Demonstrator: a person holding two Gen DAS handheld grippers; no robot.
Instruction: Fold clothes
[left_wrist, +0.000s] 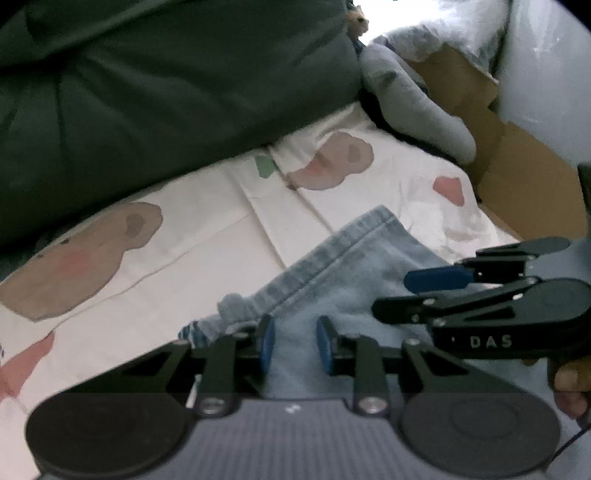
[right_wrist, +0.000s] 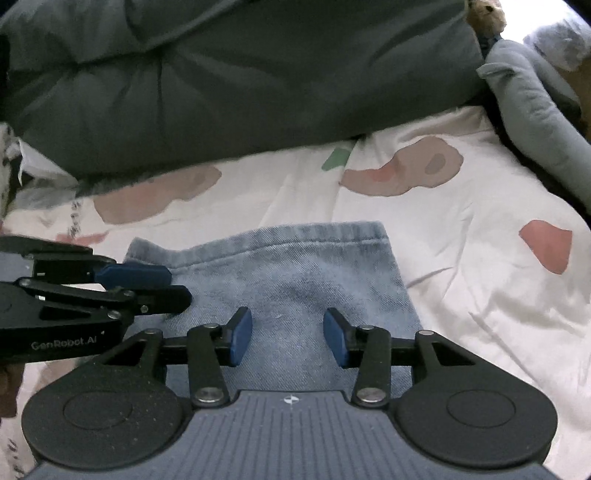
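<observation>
The jeans (right_wrist: 291, 280) lie on the bed sheet (right_wrist: 480, 295), already in a folded block, with the hem seam running along the far edge at 12 o'clock in the right wrist view. Your right tool (right_wrist: 288, 339) stands half open over the middle of the denim, and its pads (right_wrist: 242, 336) press on nothing. Your left tool (left_wrist: 291, 345) is open a little, also empty, with the cloth under the gap; in the right view it comes in from 9 o'clock, just at the left edge of the jeans.

I judge that both tools have let the cloth go and the next step is another fold or a smoothing. To do it well, choose your two grip points first: one at the far left corner at 11 o'clock, where the cloth is bunched, and one at the far right corner at 1 o'clock. Open the left tool wider before you go down, because the stack there looks thick and a narrow gap can push the layers away. Take all layers together, lift only a little, and carry both corners at the same speed toward 6 o'clock, so that the edges meet straight. The green pillow (right_wrist: 240, 81) at 12 o'clock is well apart, so you have room.
</observation>
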